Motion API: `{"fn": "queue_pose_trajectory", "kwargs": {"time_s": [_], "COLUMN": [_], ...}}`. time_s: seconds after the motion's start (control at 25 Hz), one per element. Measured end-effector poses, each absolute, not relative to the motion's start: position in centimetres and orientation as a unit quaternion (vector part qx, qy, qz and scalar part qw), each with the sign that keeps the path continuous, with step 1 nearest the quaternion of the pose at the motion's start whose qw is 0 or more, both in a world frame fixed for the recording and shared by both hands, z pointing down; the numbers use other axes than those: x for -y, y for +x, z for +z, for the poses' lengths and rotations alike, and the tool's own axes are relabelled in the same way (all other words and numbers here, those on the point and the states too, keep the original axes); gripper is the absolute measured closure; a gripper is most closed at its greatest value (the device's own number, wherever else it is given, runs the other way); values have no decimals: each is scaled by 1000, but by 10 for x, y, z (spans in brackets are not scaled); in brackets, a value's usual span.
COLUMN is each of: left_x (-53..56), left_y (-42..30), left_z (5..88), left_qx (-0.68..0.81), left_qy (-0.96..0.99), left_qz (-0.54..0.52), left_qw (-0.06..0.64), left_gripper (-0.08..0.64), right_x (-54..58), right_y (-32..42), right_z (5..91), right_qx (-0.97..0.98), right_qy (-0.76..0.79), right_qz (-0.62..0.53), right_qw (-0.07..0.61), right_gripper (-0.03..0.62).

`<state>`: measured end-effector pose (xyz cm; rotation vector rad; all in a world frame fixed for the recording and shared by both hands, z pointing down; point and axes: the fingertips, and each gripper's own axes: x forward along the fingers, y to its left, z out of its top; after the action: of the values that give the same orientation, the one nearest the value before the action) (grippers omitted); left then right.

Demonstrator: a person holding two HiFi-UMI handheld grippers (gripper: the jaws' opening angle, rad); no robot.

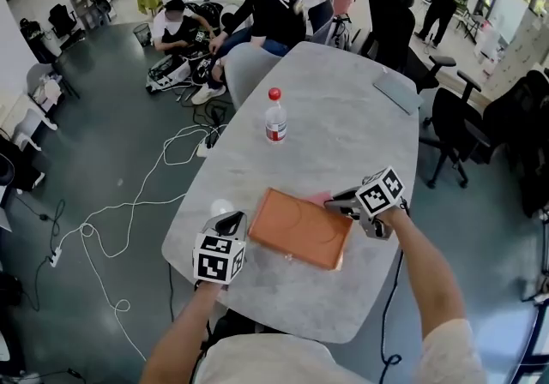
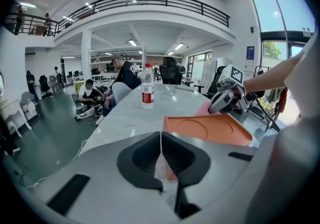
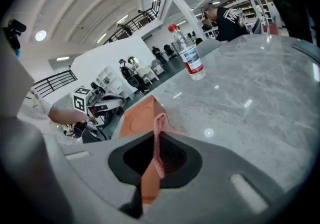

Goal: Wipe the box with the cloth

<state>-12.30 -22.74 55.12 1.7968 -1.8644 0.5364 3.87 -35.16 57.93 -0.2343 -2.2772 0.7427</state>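
Bright, even indoor light
Ceiling lamps glint on the table; gripper views bulge (black corners), foreground soft.

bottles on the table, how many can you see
1. The bottle, red-capped, stands upright near the middle of the table, beyond the orange box. No other shows; none seems hidden.

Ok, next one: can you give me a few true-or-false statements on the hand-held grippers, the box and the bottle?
1. The right hand-held gripper pinches a pink cloth. True.
2. The bottle lies on its side on the box. False: it stands upright on the table, apart from the box.
3. The box is orange and lies flat on the table. True.
4. The left hand-held gripper is wide open. False: its jaws are together, apparently on a pale scrap.
5. The bottle's cap is blue. False: it is red.
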Motion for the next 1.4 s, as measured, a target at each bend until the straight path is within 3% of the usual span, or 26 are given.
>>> {"fn": "queue_pose_trajectory", "kwargs": {"time_s": [0.96, 1.4], "left_x": [229, 226], "left_y": [-112, -135], "left_z": [555, 549], "left_qx": [665, 668], "left_qy": [675, 678], "left_qz": [197, 180], "left_qw": [249, 249], "left_gripper": [544, 543], "right_x": [367, 382], "right_y": [120, 87], "right_z": [583, 553], "right_qx": [882, 894], "right_qy": [4, 22], "right_qz": [315, 271], "right_qw": [350, 357], "right_gripper": [577, 577]}}
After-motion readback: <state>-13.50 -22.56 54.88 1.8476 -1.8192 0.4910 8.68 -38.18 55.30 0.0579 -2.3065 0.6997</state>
